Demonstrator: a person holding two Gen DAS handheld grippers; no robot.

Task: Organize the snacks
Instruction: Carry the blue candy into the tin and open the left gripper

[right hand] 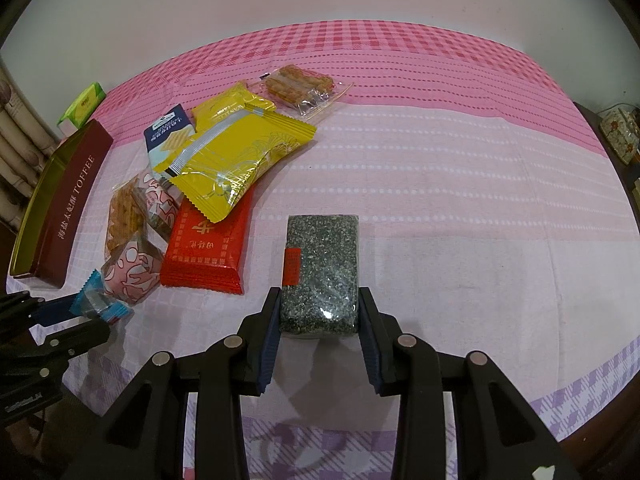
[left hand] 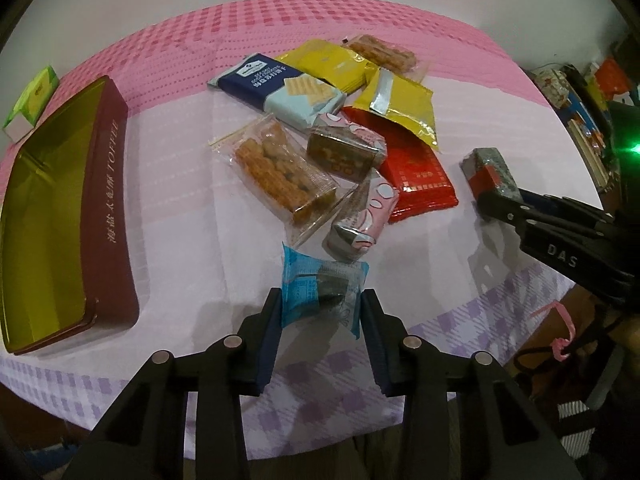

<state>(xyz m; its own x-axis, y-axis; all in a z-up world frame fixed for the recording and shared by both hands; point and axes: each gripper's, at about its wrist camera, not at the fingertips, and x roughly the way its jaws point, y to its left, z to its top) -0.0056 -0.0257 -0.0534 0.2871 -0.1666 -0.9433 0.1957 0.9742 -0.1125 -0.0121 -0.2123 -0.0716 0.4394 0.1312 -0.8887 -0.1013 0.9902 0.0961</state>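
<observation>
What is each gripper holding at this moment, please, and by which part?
The left gripper clamps the blue snack packet across its near end. The right gripper grips the dark sesame bar by the long sides, at its near end.

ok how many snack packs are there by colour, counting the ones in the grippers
yellow packs: 2
clear packs of fried sticks: 2
pink patterned packs: 2
red pack: 1
navy cracker pack: 1
blue pack: 1
grey speckled block: 1
total: 10
</observation>
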